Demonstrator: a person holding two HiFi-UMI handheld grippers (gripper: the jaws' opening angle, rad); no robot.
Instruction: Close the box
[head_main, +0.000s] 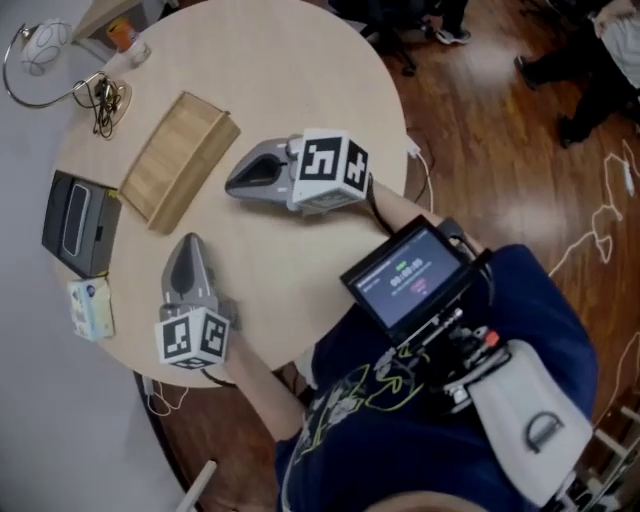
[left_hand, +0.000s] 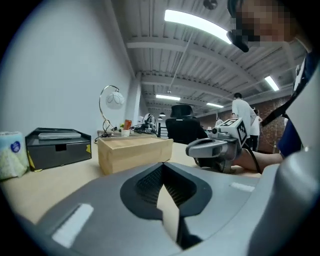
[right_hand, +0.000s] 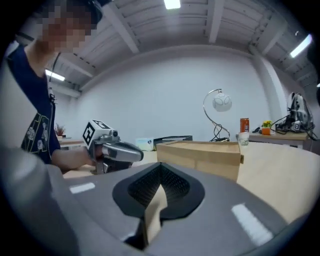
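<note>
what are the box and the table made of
Box: looks like pale unfinished wood, with fine straight grain lines and matte faces. Table: probably a light wood-look laminate, smooth and even with no clear grain, though solid wood can't be ruled out.

Pale wooden box (head_main: 178, 158) lies flat on the round table (head_main: 290, 290).

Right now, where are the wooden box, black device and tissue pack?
wooden box (head_main: 178, 158): head view, centre of its top.
black device (head_main: 80, 222): head view, its top panel.
tissue pack (head_main: 90, 308): head view, its middle.
</note>
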